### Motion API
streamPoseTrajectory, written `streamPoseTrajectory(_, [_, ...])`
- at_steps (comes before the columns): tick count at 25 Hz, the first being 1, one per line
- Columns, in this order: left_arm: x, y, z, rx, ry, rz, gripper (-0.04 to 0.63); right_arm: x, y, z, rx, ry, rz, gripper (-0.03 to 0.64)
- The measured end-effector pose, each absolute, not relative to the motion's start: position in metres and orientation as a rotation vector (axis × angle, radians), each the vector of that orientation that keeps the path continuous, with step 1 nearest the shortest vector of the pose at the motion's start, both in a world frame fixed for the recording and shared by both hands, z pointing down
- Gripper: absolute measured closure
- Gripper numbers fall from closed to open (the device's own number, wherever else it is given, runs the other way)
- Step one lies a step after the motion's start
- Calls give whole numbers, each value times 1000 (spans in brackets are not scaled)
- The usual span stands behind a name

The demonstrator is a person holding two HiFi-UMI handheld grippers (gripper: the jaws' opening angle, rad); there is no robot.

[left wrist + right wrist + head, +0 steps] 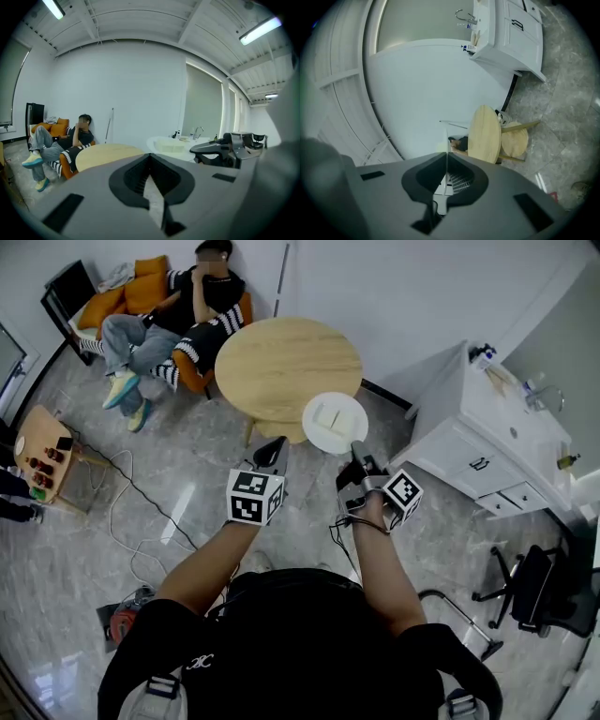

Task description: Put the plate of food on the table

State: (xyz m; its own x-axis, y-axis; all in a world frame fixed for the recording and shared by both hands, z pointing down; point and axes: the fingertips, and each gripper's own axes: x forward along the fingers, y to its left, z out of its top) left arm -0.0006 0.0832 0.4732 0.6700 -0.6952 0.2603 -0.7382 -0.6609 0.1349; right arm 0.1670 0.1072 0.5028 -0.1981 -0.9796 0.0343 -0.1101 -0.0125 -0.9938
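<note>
- Table (272,367): round, wooden and bare on top. It stands just ahead of the person holding the grippers.
- Plate (351,418): white, roughly level and held in the air. In the head view it overlaps the table's near edge. From these views I cannot tell whether it is already over the top or just short of it. It does not appear to rest on the wood.
- Right gripper (357,448): its jaws are clamped on the plate's near rim. In its own view the rim shows as a thin line pinched between the pads.
- Left gripper (275,454): jaws together with nothing between them. It hangs beside the plate and points toward the table.
- Food (327,417): a pale square piece lying in the middle of the plate.
- Progress: the plate is picked up and brought to the table. What is left, by my reading, is to carry it over the top, lower it and let go.
</note>
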Motion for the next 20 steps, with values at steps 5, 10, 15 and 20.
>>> streamPoseTrajectory(5, [5, 87, 476, 2651, -1129, 293, 588, 167, 107, 507, -1208, 1435, -1340, 601])
streamPoseTrajectory(10, [-1, 89, 478, 2645, -1139, 306, 588, 161, 107, 508, -1195, 1433, -1348, 601])
streamPoseTrajectory(15, [-22, 88, 480, 2633, -1149, 301, 588, 144, 104, 506, -1178, 1441, -1336, 601])
streamPoseTrajectory(20, [-31, 82, 485, 2623, -1133, 305, 588, 137, 103, 513, -1196, 1419, -1343, 601])
